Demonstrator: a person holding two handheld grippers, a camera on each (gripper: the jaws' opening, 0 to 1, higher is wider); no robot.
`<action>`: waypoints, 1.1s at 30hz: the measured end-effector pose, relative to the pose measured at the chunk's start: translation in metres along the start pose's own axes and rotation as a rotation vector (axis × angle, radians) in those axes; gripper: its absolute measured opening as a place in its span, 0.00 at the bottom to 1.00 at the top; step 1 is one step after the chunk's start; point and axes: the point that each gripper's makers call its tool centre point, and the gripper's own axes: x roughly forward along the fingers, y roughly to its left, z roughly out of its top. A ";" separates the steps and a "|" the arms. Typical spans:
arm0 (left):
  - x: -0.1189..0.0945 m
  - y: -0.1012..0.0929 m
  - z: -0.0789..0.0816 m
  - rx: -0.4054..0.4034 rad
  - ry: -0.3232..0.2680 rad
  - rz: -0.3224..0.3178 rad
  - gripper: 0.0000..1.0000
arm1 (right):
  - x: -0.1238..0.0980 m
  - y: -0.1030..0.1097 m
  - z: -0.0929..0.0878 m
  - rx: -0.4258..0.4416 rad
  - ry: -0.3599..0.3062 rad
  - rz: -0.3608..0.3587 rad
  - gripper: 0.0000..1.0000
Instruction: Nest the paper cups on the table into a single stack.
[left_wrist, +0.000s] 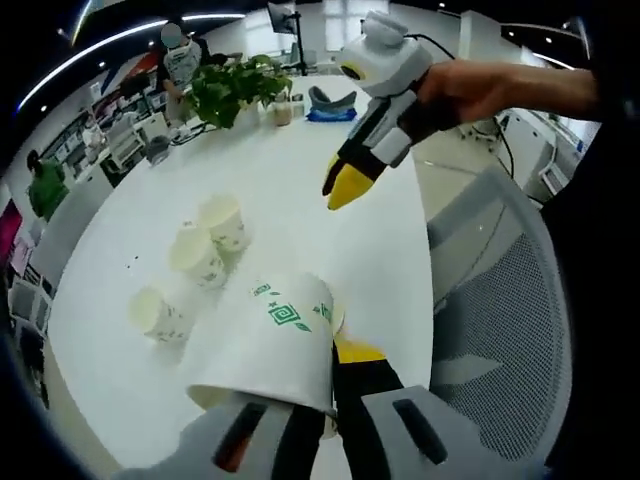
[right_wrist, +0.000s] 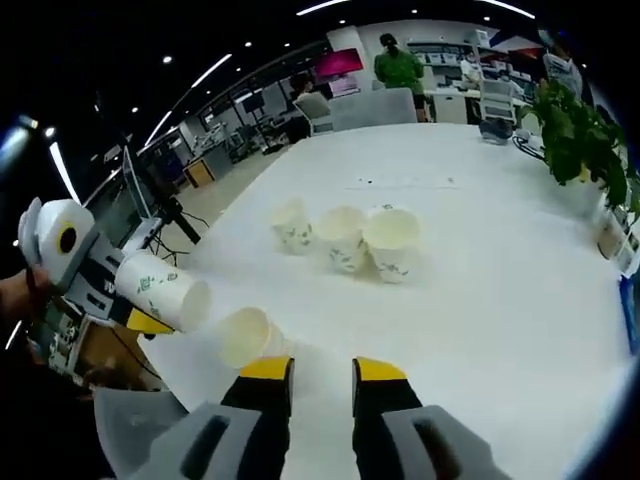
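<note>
My left gripper (left_wrist: 300, 395) is shut on a white paper cup with a green pattern (left_wrist: 280, 340), held on its side above the white table (left_wrist: 300, 170). The rim of another cup (left_wrist: 337, 318) peeks out just behind it. Three more cups (left_wrist: 198, 258) stand in a row to the left. My right gripper (right_wrist: 321, 372) hovers over the table's near edge, jaws slightly open with nothing between them. Ahead of it stand the three cups (right_wrist: 342, 238). A single cup (right_wrist: 250, 335) sits nearer, next to the left gripper (right_wrist: 150, 300) and its held cup (right_wrist: 165, 287).
A potted plant (left_wrist: 235, 88) and small items stand at the table's far end. A grey mesh chair (left_wrist: 500, 290) sits beside the table edge. People (right_wrist: 398, 62) are in the office beyond. A hand holds the right gripper (left_wrist: 370, 120) above the table.
</note>
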 end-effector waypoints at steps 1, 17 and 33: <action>0.000 -0.003 0.002 0.008 0.008 -0.002 0.00 | 0.001 0.001 -0.001 0.000 0.001 0.003 0.21; 0.021 -0.001 -0.010 0.199 0.235 -0.030 0.00 | 0.004 -0.006 -0.003 0.006 0.000 0.011 0.23; 0.039 0.003 -0.013 0.411 0.411 -0.068 0.00 | 0.002 -0.002 -0.006 0.002 -0.001 0.020 0.25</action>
